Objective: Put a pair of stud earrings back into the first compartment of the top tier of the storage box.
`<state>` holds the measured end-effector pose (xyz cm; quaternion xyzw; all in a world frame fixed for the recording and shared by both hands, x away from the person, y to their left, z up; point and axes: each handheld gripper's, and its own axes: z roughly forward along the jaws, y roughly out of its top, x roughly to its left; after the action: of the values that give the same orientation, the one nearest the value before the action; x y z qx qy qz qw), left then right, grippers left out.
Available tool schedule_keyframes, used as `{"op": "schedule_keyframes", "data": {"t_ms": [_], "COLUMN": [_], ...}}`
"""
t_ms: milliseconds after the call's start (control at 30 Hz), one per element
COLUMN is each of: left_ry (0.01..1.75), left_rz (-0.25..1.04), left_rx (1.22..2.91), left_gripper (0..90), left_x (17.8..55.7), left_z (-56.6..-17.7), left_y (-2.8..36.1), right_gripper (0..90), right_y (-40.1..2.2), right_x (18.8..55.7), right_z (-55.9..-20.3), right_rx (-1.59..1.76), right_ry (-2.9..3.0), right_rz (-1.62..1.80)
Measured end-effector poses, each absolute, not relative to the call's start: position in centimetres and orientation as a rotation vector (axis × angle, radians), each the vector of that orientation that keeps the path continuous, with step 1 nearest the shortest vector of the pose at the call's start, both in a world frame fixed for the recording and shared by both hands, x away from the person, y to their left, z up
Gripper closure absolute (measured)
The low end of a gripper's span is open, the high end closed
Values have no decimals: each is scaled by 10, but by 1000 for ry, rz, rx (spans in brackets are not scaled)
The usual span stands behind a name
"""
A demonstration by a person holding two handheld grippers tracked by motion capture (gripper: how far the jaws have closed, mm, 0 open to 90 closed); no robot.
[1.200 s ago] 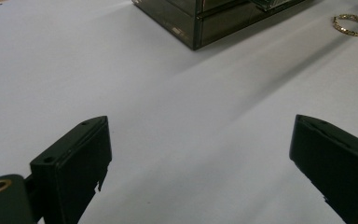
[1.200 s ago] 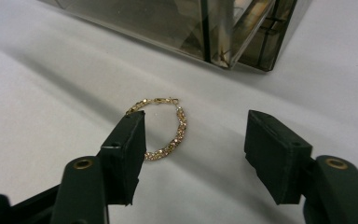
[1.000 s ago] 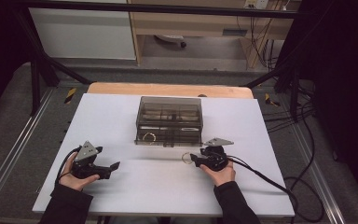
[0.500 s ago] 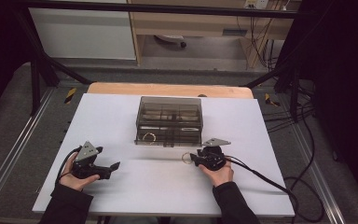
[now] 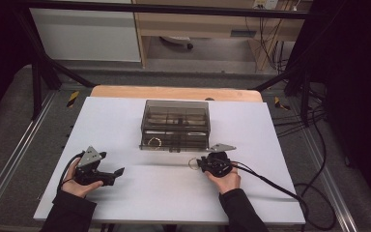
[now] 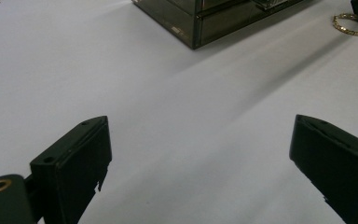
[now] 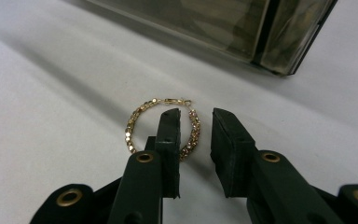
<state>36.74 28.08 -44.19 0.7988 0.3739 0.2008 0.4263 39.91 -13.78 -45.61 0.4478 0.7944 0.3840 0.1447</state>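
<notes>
right tongs closing on a gold bracelet

the right tongs [image 7: 193, 135] had just been closing, with one side of a gold bracelet [image 7: 161, 126] between the jaws; one jaw stood inside the ring and the other outside it, a narrow gap remained, and the pads did not yet press on the links. the bracelet lay flat on the white table [image 7: 42, 107], right at the tips of these tongs. just beyond it stood a smoky clear drawer box [image 7: 223, 28], apart from the chain. the bracelet looked light, thin and limp, a run of small beaded links with a clasp on its far side; it would likely sag and swing once lifted, and could slip from smooth pads. a pinch across the band, as lined up, seemed the best hold. the left tongs [image 6: 200, 154] stood spread wide with nothing between them, well apart from the bracelet.
</notes>
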Motion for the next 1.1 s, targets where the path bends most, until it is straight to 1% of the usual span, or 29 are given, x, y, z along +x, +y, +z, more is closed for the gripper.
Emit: {"op": "schedule_keyframes", "data": {"t_ms": [600,867,1100], "left_ry": [935,935,936], "left_rz": [501,502,502], "left_rx": [1995,1996,1995], "left_gripper": [54,54,54], "left_x": [367,367,367], "left_z": [-442,-442,-442], "left_y": [281,281,281], "right_gripper": [844,819,860], "right_y": [-136,-136,-135], "right_x": [398,398,397], "right_z": [-454,-454,-455], "right_rx": [1289,1293,1294], "right_ry": [2314,2318,2307], "right_rz": [1083,1085,1075]}}
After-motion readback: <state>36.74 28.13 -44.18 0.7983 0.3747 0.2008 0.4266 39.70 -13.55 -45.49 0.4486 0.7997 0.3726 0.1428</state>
